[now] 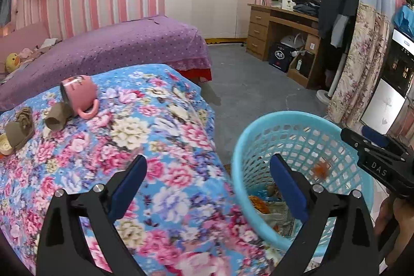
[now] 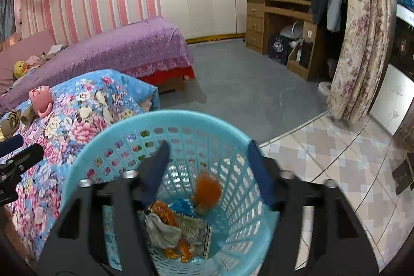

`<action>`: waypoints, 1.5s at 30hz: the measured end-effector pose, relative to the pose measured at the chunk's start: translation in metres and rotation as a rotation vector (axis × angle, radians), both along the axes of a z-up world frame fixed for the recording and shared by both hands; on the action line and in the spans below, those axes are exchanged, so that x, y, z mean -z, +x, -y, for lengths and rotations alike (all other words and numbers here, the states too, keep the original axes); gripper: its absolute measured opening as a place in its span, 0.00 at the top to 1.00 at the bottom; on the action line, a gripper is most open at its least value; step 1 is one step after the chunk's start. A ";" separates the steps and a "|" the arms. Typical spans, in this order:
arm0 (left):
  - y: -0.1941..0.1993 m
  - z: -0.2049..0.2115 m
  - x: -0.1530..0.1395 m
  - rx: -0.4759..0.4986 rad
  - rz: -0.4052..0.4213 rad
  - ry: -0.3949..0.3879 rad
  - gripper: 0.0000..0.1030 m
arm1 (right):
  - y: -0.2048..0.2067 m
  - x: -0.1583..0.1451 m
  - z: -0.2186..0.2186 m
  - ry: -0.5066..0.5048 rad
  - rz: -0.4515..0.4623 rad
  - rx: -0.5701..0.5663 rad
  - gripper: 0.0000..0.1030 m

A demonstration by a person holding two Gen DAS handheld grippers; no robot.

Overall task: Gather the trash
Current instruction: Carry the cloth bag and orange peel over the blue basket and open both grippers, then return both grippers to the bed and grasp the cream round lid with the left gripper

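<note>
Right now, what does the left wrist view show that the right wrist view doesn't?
Left wrist only: a person's hand holding the right gripper, and the small cream lid at the cloth's left edge.

Right wrist only: the basket's bottom, with crumpled wrappers and an orange scrap, plus the tiled floor.

Both: the blue basket, the floral cloth, the tipped pink mug and the cardboard tube.
</note>
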State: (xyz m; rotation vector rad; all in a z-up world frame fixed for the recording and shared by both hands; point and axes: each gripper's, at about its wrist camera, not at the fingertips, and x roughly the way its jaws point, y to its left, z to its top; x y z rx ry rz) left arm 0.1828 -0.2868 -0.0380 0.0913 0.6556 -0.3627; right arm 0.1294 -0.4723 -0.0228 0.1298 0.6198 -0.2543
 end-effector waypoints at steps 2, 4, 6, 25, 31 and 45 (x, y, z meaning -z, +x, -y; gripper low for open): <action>0.000 -0.008 -0.003 -0.012 0.006 0.001 0.08 | 0.001 -0.003 -0.006 -0.009 0.015 0.005 0.15; 0.000 -0.018 -0.006 -0.024 0.009 -0.003 0.07 | 0.001 -0.005 -0.011 -0.019 0.021 0.003 0.07; -0.001 -0.030 -0.008 -0.040 0.009 -0.007 0.06 | 0.004 -0.005 -0.019 -0.035 0.018 0.008 0.04; 0.007 -0.174 -0.013 -0.238 0.013 0.013 0.05 | 0.048 -0.007 -0.137 -0.059 0.015 -0.101 0.04; 0.013 -0.219 -0.024 -0.292 0.044 0.041 0.05 | 0.061 -0.006 -0.171 -0.070 0.016 -0.142 0.04; 0.039 -0.307 -0.011 -0.427 0.002 -0.010 0.04 | 0.083 0.006 -0.235 -0.123 -0.022 -0.230 0.04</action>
